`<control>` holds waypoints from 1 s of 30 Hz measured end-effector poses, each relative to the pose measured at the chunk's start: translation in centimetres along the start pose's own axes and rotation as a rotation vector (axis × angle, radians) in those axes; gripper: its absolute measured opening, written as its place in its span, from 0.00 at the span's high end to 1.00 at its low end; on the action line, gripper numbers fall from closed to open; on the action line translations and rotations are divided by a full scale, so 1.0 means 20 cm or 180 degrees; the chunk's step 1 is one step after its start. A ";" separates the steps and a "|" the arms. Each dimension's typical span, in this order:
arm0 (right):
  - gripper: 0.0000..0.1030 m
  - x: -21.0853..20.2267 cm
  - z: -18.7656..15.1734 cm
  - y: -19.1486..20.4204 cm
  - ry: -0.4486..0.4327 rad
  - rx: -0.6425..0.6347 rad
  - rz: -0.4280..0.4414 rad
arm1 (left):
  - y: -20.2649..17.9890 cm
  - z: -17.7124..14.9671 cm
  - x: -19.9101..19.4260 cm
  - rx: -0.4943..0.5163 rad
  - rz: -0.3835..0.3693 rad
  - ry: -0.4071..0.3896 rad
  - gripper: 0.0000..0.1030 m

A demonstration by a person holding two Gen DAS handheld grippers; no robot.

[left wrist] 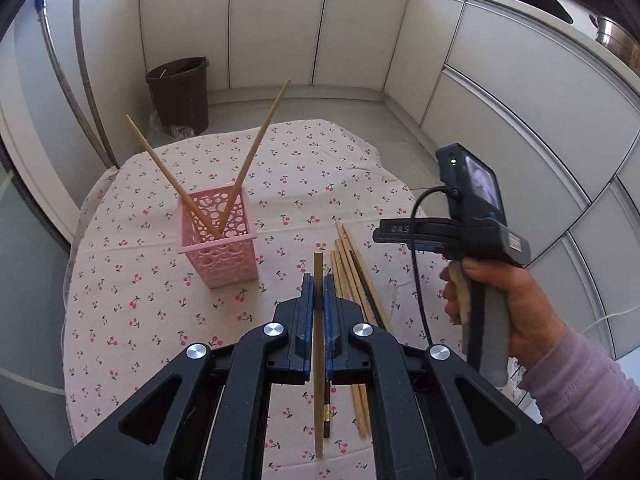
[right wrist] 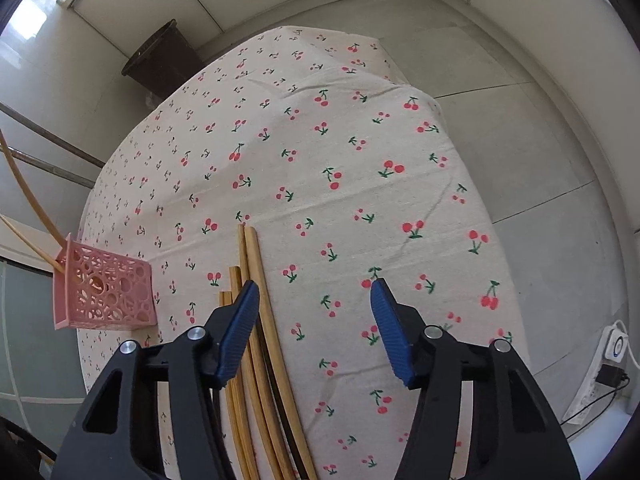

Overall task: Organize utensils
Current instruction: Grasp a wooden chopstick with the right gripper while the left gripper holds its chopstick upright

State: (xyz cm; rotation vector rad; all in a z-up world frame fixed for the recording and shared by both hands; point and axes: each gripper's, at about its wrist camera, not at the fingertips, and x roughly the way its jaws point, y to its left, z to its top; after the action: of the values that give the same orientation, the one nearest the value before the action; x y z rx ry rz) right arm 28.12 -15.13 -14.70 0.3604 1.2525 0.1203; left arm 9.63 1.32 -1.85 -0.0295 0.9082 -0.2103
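A: On worktop [left wrist: 320, 152], pink holder [left wrist: 218, 236] stood ahead-left of left gripper [left wrist: 319, 280]; fingers pinched one chopstick [left wrist: 318, 344] lengthwise.

B: Right gripper [right wrist: 314, 300] fingers spread, loose chopsticks [right wrist: 256, 360] under left finger, running lengthwise.

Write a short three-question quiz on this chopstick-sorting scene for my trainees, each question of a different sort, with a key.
1. True or false: the left claw is shut on a single chopstick.
2. How many chopsticks stand in the pink holder?
A. none
B. two
C. five
3. Fill in: the right claw is open above the loose chopsticks lying on the ______-print tablecloth.

Key
1. True: its pads press on a pale chopstick lifted clear of the pile.
2. B: two lean apart in a V.
3. cherry
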 end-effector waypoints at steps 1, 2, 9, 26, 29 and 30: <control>0.49 0.02 0.01 0.02 -0.0001 -0.0006 -0.0005 | 0.01 0.00 -0.02 0.0011 -0.0019 -0.0023 0.96; 0.50 0.03 0.02 0.03 0.0004 -0.0001 -0.0017 | 0.01 0.00 -0.03 0.0025 -0.0036 -0.0041 0.96; 0.56 0.13 0.06 0.09 -0.0003 -0.0023 -0.0226 | 0.07 -0.03 -0.13 0.0035 -0.0119 -0.0104 0.96; 0.66 0.22 -0.01 0.31 -0.0155 -0.0758 -0.0705 | 0.16 -0.03 -0.14 -0.0135 -0.0097 -0.0076 0.96; 0.92 0.20 -0.02 0.30 -0.0064 -0.0722 -0.0487 | 0.17 -0.02 -0.14 -0.0163 -0.0090 -0.0084 0.96; 0.93 0.19 -0.01 0.27 -0.0055 -0.0660 -0.0394 | 0.18 -0.02 -0.14 -0.0170 -0.0081 -0.0092 0.96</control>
State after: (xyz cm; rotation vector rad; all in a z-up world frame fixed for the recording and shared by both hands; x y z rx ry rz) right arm 29.70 -8.87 -16.46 0.1043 1.2294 0.1396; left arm 8.23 5.31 -0.40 -0.0933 0.8849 -0.2087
